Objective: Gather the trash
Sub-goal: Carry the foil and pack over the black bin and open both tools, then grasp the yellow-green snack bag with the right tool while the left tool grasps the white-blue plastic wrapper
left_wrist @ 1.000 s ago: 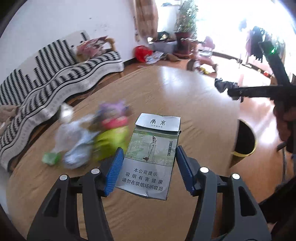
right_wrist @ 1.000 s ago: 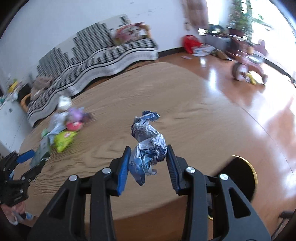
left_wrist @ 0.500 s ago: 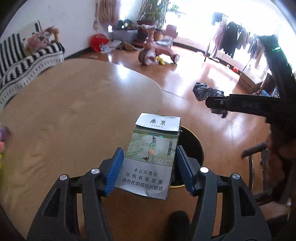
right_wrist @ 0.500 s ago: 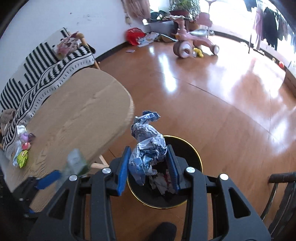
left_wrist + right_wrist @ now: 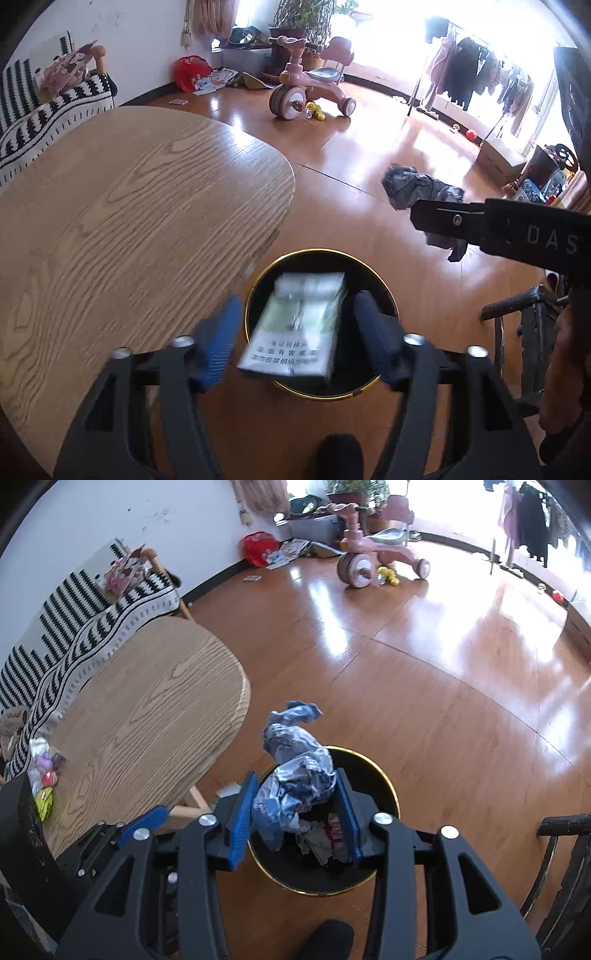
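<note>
Both grippers are parked right over the black bin [image 5: 384, 295] with the gold rim, on the floor just off the counter's [image 5: 129, 221] rounded end. The left gripper [image 5: 295, 334] is opening: its blue pads are clear of the cigarette pack [image 5: 295, 325], which is blurred and looks to be dropping straight into the bin mouth, long axis running away from the camera. The right gripper [image 5: 295, 805] is also opening, with the crumpled foil wrapper [image 5: 295, 775] between the pads; it looks about loose, but I can't tell for sure. In the right wrist view, the bin [image 5: 384, 786] sits directly under it at lower centre. Plenty of open floor to the right; the counter edge is close on the left. More trash [image 5: 44, 775] sits at the counter's far left end.
</note>
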